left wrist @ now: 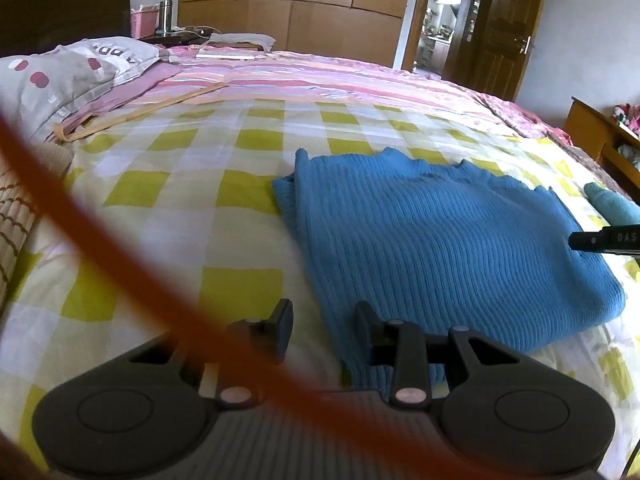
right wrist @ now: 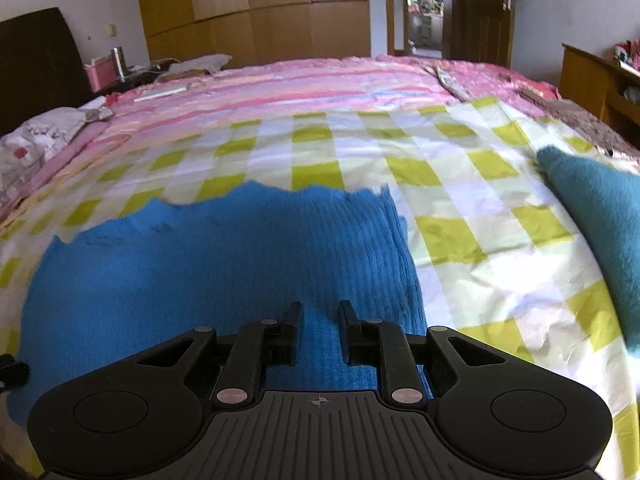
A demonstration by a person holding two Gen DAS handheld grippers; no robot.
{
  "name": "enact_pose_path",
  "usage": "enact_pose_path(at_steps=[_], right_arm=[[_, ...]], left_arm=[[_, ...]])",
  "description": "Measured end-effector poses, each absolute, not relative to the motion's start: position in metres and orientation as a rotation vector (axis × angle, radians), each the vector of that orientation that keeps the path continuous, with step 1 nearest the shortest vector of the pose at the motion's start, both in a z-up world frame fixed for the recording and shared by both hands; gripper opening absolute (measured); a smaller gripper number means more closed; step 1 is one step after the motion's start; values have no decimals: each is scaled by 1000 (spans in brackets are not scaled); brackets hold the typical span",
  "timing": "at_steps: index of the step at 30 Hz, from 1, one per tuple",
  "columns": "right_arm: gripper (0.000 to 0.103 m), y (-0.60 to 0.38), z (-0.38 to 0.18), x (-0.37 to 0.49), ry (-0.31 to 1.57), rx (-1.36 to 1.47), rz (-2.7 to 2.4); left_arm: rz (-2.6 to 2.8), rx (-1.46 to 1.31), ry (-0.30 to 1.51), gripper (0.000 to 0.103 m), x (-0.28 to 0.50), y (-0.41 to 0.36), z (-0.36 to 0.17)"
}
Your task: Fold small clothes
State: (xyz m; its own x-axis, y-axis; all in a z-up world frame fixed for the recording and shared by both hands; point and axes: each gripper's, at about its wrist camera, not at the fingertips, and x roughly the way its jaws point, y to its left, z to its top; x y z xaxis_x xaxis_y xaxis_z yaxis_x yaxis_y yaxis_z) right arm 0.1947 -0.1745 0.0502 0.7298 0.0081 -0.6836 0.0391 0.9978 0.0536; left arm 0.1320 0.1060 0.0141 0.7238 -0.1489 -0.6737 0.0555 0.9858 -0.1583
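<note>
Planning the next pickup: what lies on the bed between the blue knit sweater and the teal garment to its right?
Only bare checked sheet lies between the blue knit sweater and the teal garment; the right wrist view shows it.

A blurred orange band (left wrist: 132, 264) crosses the left wrist view diagonally, too close to identify, hiding part of the checked sheet (left wrist: 192, 184) and part of the left gripper (left wrist: 324, 328) body. Right of the blue sweater (left wrist: 432, 240), a teal cloth (left wrist: 612, 204) is cut off by the frame edge, as is a black bar (left wrist: 604, 239) with partly readable lettering. The sweater's near edge disappears beneath the right gripper (right wrist: 319, 332).
</note>
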Motion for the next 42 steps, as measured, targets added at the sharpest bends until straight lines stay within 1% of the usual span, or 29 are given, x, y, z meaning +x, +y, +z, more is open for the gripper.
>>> enact_pose_path(at_steps=[10, 24, 29, 42], right_arm=[[20, -162, 39, 189, 813, 33, -10], [22, -174, 41, 181, 818, 82, -18], [24, -176, 42, 180, 817, 92, -20], [25, -189, 45, 168, 800, 134, -19]], left_arm=[[-124, -140, 757, 40, 131, 107, 15], [-124, -117, 753, 40, 130, 103, 14], [-121, -102, 753, 40, 130, 101, 13], [-92, -22, 728, 41, 118, 88, 18]])
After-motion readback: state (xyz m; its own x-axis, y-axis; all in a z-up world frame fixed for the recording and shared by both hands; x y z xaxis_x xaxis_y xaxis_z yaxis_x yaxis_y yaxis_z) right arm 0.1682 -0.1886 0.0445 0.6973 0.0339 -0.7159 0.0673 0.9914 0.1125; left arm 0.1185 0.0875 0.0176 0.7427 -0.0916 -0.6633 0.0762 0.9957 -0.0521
